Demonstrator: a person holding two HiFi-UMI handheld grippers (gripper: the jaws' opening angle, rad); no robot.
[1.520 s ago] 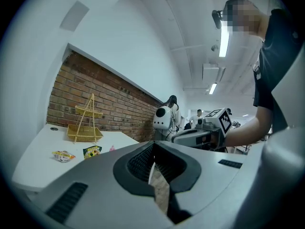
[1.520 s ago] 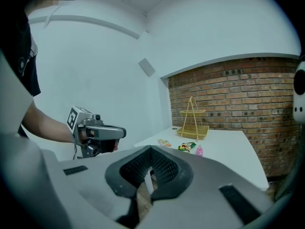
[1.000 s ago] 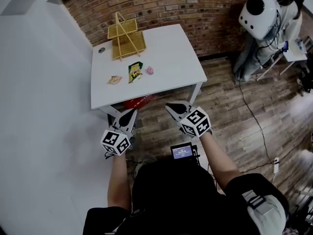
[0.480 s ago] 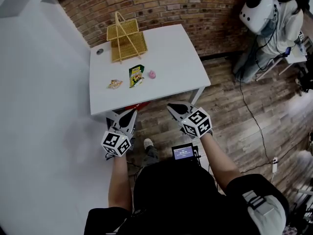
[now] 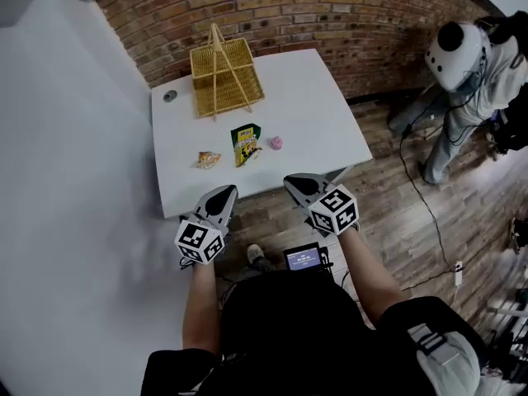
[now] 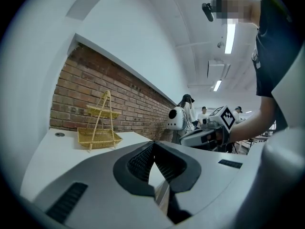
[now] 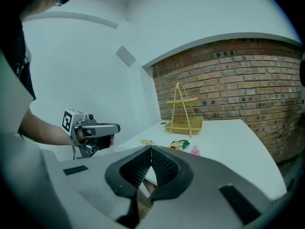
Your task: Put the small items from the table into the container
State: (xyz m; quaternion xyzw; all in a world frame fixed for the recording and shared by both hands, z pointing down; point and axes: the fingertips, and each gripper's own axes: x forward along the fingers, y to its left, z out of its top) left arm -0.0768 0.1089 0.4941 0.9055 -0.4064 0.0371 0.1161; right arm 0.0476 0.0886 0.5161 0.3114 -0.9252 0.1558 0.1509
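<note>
Both pairs of jaws are pressed together with nothing between them. The left gripper (image 6: 153, 144) and right gripper (image 7: 151, 148) hang side by side at the near edge of the surface (image 5: 305, 97).

In the left gripper view that gripper's own body hides the small items, and only the basket (image 6: 97, 136) and a disc (image 6: 59, 134) show. The right gripper view lets the packet (image 7: 179, 145), pink item (image 7: 195, 150) and wrapper (image 7: 148, 141) just peek over its jaws. What the pink item is cannot be told.

All three lie on the surface between the grippers and the basket, which stands at the far edge.

A second ago both grippers were short of the surface, over the floor. A red thing under the surface no longer shows.
</note>
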